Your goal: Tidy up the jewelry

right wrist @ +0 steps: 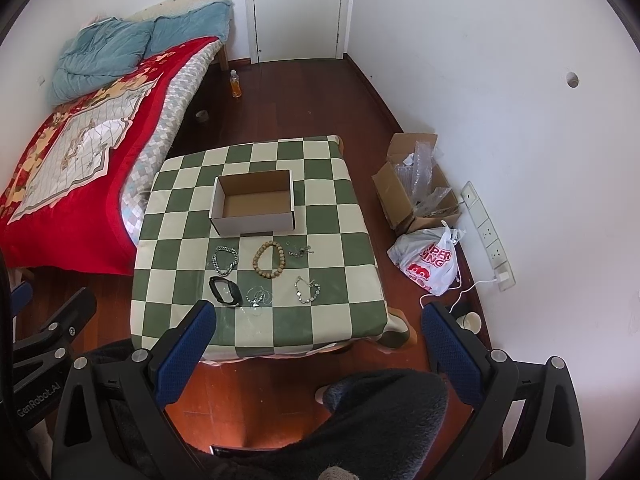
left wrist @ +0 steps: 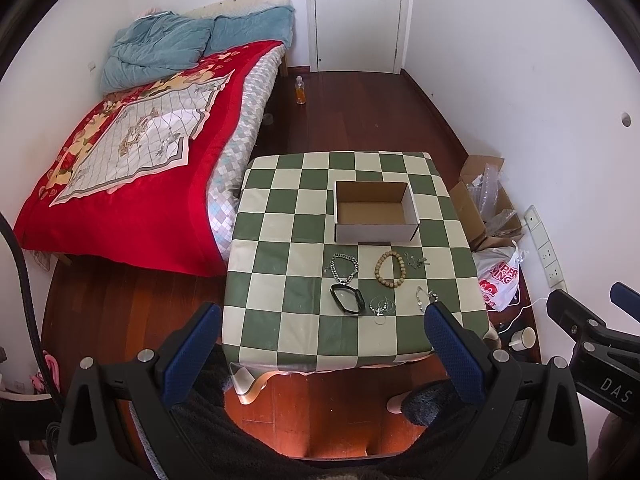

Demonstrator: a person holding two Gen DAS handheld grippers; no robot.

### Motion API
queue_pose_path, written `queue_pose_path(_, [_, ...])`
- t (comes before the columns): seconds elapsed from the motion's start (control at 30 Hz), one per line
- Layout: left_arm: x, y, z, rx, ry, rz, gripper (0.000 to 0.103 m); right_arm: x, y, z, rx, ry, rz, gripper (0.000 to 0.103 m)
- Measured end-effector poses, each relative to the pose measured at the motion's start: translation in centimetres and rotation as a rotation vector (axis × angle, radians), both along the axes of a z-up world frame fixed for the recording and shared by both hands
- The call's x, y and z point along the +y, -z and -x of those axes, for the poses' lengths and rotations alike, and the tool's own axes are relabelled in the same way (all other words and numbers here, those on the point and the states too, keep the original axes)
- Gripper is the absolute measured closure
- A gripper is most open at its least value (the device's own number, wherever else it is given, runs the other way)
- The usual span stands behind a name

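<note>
An open, empty cardboard box (left wrist: 376, 211) (right wrist: 253, 202) stands on the green-and-cream checked table (left wrist: 280, 280) (right wrist: 340, 280). In front of it lie a silver chain bracelet (left wrist: 343, 269) (right wrist: 225, 261), a wooden bead bracelet (left wrist: 390, 269) (right wrist: 270, 259), a small silver piece (left wrist: 416, 261) (right wrist: 301, 251), a black band (left wrist: 347, 299) (right wrist: 225, 291), thin silver hoops (left wrist: 382, 307) (right wrist: 258, 297) and a silver stone bracelet (left wrist: 423, 297) (right wrist: 307, 290). My left gripper (left wrist: 324, 322) and right gripper (right wrist: 316, 320) are both open and empty, held above the table's near edge.
A bed with a red blanket (left wrist: 132, 160) stands left of the table. A cardboard box of plastic wrap (right wrist: 420, 184), a white plastic bag (right wrist: 428, 264), a power strip (right wrist: 486, 236) and a paper cup (right wrist: 472, 322) lie on the floor at right. A bottle (right wrist: 236, 84) stands near the door.
</note>
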State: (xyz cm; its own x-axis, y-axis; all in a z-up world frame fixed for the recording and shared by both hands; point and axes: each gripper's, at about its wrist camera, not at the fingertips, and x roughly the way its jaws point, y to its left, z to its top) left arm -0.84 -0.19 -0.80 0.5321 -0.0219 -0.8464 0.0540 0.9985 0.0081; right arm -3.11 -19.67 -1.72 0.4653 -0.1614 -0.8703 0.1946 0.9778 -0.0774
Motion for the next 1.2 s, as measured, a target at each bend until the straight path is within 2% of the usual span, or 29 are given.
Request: queue_pose_path(1.2, [0.54, -0.57, -0.62, -0.007, -0.005, 0.008, 0.000, 0.19, -0.26, -0.35, -0.001, -0.011, 0.009, 0.000])
